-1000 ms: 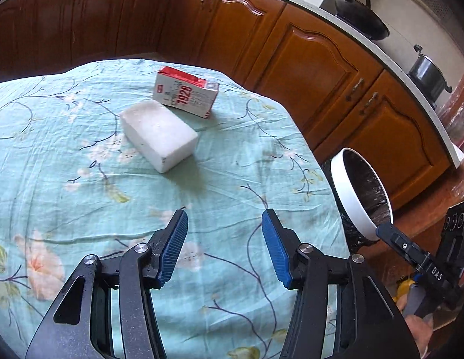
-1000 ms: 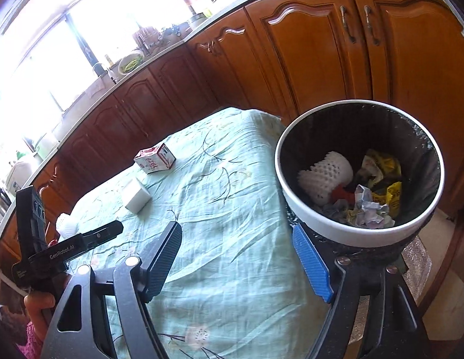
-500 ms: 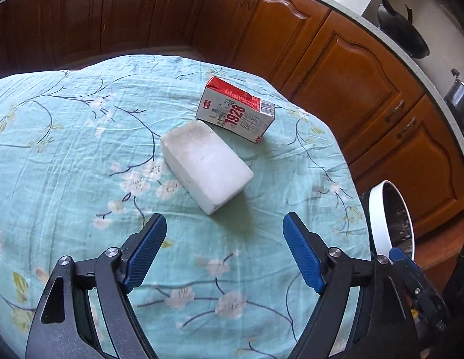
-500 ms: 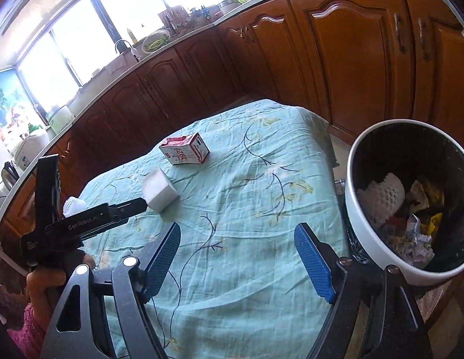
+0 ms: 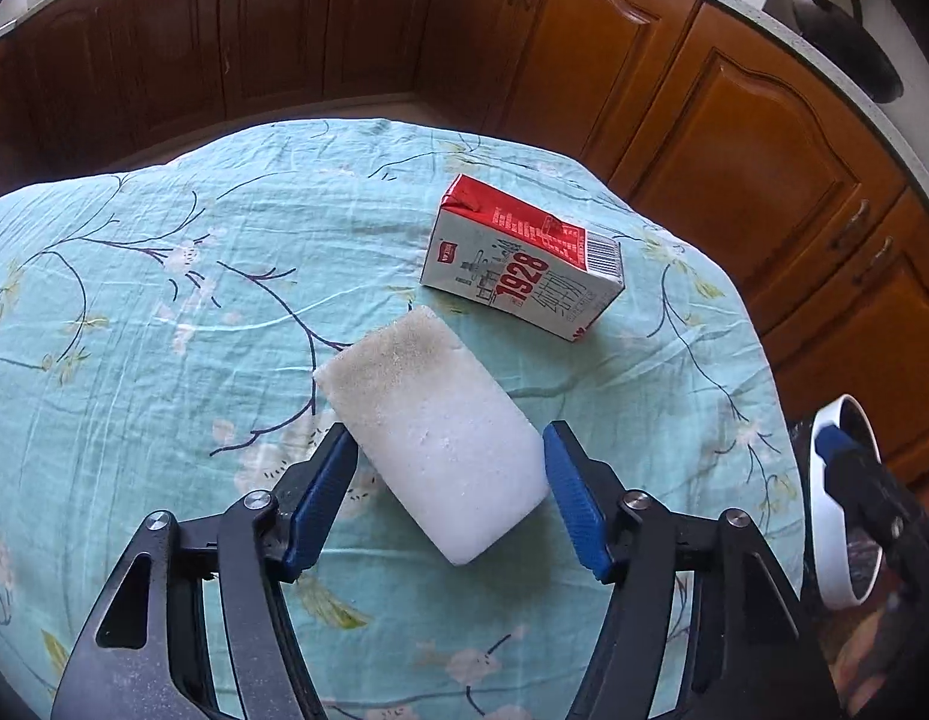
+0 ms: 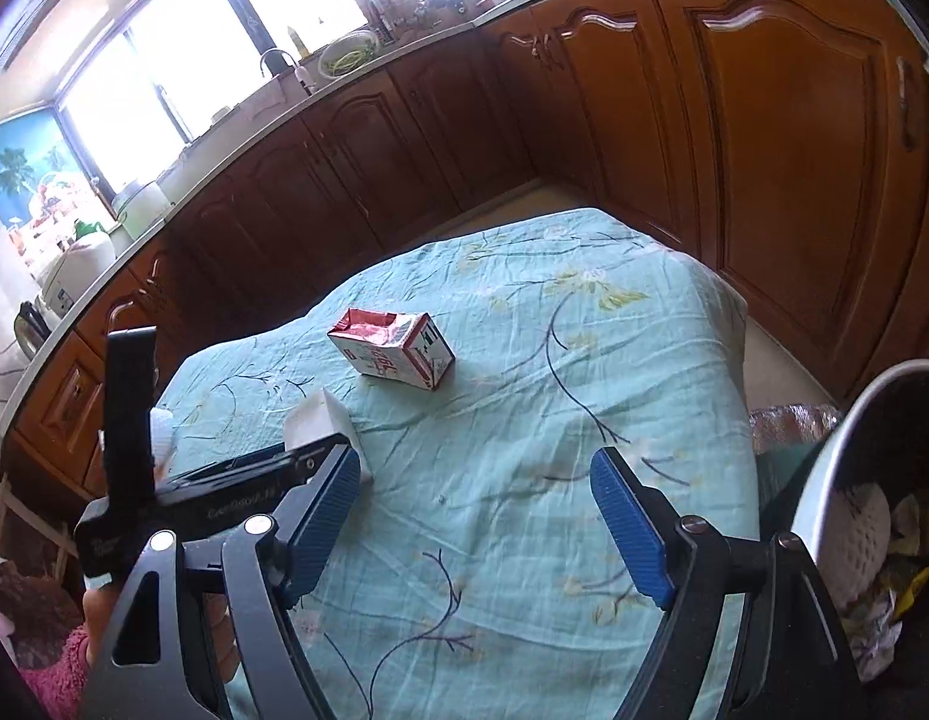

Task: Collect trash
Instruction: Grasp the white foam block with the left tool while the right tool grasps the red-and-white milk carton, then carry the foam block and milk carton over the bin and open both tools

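Note:
A white foam block [image 5: 431, 429] lies on the teal flowered tablecloth [image 5: 134, 324]. My left gripper [image 5: 449, 468] is open with its blue pads either side of the block's near end, not clamped on it. A red and white milk carton [image 5: 521, 264] lies on its side just beyond the block. In the right wrist view the carton [image 6: 395, 348] sits mid-table and the block [image 6: 317, 420] is partly hidden behind the left gripper's body. My right gripper [image 6: 476, 501] is open and empty above the table's near edge.
A white-rimmed trash bin [image 6: 848, 480] with a black liner holds crumpled trash at the table's right side; its rim also shows in the left wrist view [image 5: 833, 540]. Brown wooden cabinets [image 5: 734, 120] ring the table. A sink and window lie far left [image 6: 272, 60].
My left gripper has moved forward across the table until its open fingers straddle the foam block. My right gripper has swung left, away from the bin and toward the table.

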A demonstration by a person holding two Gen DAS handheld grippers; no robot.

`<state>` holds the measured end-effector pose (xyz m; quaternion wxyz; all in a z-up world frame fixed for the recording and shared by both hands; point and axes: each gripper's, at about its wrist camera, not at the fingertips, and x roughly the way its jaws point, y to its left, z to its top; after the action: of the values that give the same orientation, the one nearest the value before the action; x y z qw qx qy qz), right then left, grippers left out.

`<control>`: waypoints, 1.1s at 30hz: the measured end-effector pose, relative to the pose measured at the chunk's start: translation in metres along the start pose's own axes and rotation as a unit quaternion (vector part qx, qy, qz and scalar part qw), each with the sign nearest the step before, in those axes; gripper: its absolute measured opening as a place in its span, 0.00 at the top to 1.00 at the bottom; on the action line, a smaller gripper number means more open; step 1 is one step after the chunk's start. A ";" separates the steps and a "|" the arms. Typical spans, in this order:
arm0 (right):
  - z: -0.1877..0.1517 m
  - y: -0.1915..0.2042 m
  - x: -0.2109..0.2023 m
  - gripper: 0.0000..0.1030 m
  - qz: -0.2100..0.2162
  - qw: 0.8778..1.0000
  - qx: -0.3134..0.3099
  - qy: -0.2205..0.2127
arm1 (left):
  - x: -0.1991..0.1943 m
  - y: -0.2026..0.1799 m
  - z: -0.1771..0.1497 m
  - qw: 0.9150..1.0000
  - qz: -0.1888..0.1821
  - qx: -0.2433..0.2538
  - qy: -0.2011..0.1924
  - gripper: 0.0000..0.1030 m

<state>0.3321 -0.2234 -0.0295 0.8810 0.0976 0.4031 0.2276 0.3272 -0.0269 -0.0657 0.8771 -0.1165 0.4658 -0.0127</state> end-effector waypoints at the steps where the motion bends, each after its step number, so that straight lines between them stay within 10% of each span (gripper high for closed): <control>1: 0.005 0.004 0.007 0.21 0.003 1.000 -0.013 0.005 | -0.005 0.002 -0.002 1.000 -0.007 0.004 -0.003 0.40; 16: 0.053 0.062 0.116 0.22 0.011 0.978 -0.197 0.066 | -0.053 0.056 -0.042 0.990 -0.080 0.109 0.049 0.41; 20: 0.053 0.067 0.132 0.38 -0.006 0.975 -0.210 0.077 | -0.055 0.055 -0.045 0.989 -0.077 0.119 0.046 0.39; 22: 0.050 0.067 0.132 0.59 -0.020 0.975 -0.206 0.078 | -0.054 0.051 -0.046 0.989 -0.069 0.126 0.042 0.38; 33: -0.014 0.023 0.020 0.65 -0.036 0.998 -0.039 0.033 | -0.062 0.057 -0.062 0.999 -0.016 0.037 -0.014 0.24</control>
<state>0.3255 -0.1933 -0.0440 0.8781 0.0410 0.4257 0.2144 0.2362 0.0242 -0.0612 0.8871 -0.0915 0.4504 -0.0423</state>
